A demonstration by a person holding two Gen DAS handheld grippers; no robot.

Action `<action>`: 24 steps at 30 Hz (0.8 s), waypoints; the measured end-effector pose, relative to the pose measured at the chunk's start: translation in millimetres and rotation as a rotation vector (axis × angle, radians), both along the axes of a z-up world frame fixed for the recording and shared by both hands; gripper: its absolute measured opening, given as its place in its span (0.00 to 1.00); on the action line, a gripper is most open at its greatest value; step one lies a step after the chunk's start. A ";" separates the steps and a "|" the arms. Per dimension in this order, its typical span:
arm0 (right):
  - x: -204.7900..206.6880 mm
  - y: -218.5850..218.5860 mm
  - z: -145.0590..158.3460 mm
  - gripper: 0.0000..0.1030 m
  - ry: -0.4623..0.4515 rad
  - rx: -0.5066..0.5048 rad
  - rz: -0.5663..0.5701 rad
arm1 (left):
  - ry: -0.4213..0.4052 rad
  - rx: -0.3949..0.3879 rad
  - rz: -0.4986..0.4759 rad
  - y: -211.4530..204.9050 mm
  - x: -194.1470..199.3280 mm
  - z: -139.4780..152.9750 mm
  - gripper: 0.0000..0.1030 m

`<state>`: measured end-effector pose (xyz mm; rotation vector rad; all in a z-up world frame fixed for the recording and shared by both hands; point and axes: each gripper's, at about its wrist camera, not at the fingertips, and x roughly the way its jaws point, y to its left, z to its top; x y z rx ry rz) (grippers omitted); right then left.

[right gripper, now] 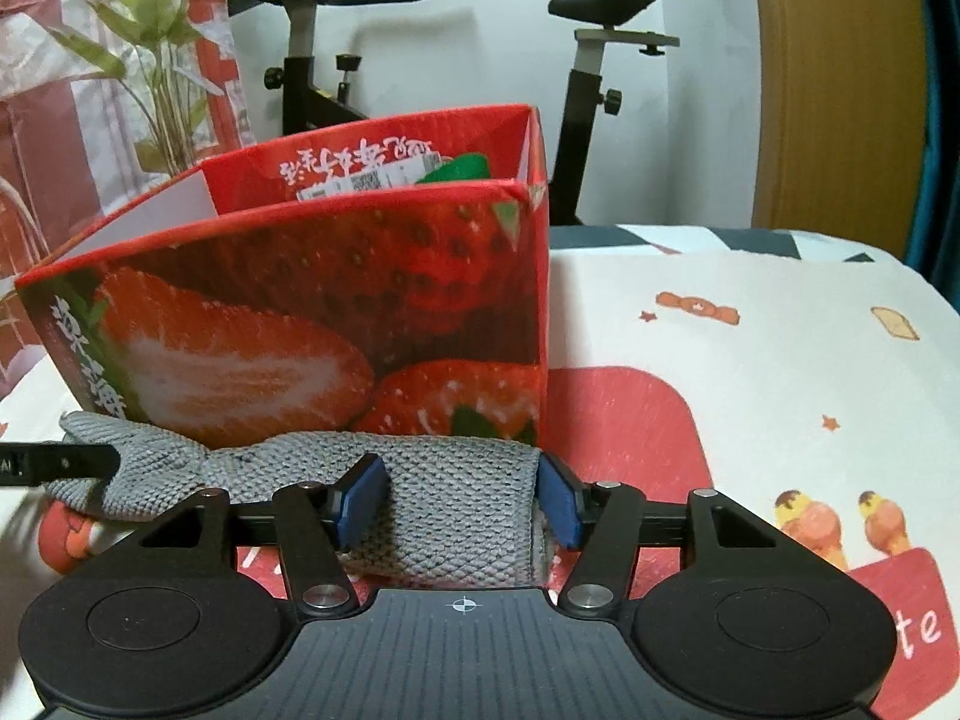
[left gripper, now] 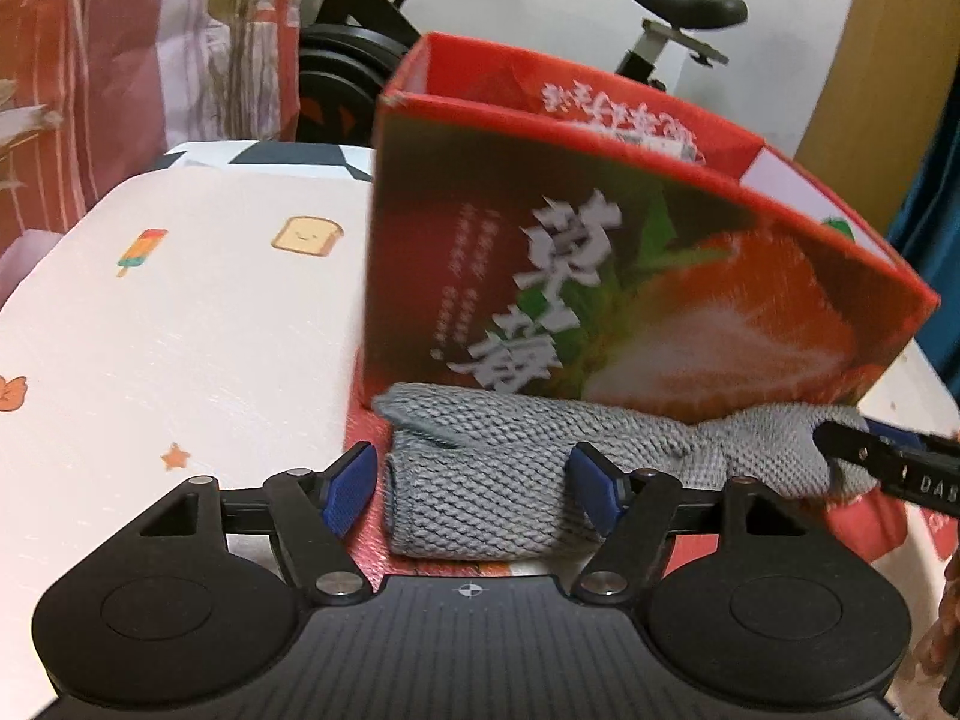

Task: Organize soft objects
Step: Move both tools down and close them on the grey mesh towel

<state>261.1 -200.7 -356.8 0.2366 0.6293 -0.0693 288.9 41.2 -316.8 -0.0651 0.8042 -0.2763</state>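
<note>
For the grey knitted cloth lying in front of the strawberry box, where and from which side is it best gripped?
Probably at the two thick rolled ends of the grey knitted cloth, from the near side, angled down. The red strawberry-printed cardboard box blocks the far side, and the middle looks pinched thin. Each rolled end lies between an open tool's pads: left tool, right tool.

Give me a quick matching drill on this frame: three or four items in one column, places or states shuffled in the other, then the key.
Items
1. grey cloth
2. strawberry box
3. exercise bike
4. left gripper

Places or states
A. stands open-topped on the table, right behind the cloth
B. rolled up, lying on the table in front of the box
C. on the floor past the table, by the white wall
D. jaws spread on either side of one end of the cloth

Pairs: 1-B, 2-A, 3-C, 4-D
</note>
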 end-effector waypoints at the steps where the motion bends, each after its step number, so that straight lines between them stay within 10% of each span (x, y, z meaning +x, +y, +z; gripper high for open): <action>1: 1.2 0.7 -1.0 0.54 0.001 0.002 -0.002 | 0.000 0.007 -0.005 -2.2 -0.6 -1.8 0.72; 7: 4.9 4.2 -9.1 0.58 0.024 -0.022 0.003 | -0.013 0.033 -0.010 -6.9 -4.3 -6.0 0.70; 15: -3.7 3.5 -10.3 0.53 0.017 -0.016 0.016 | -0.024 0.042 -0.047 -13.6 -15.0 -5.7 0.32; 24: -18.0 7.2 -8.5 0.41 0.022 -0.017 0.050 | -0.013 0.045 -0.058 -16.6 -29.0 -5.4 0.28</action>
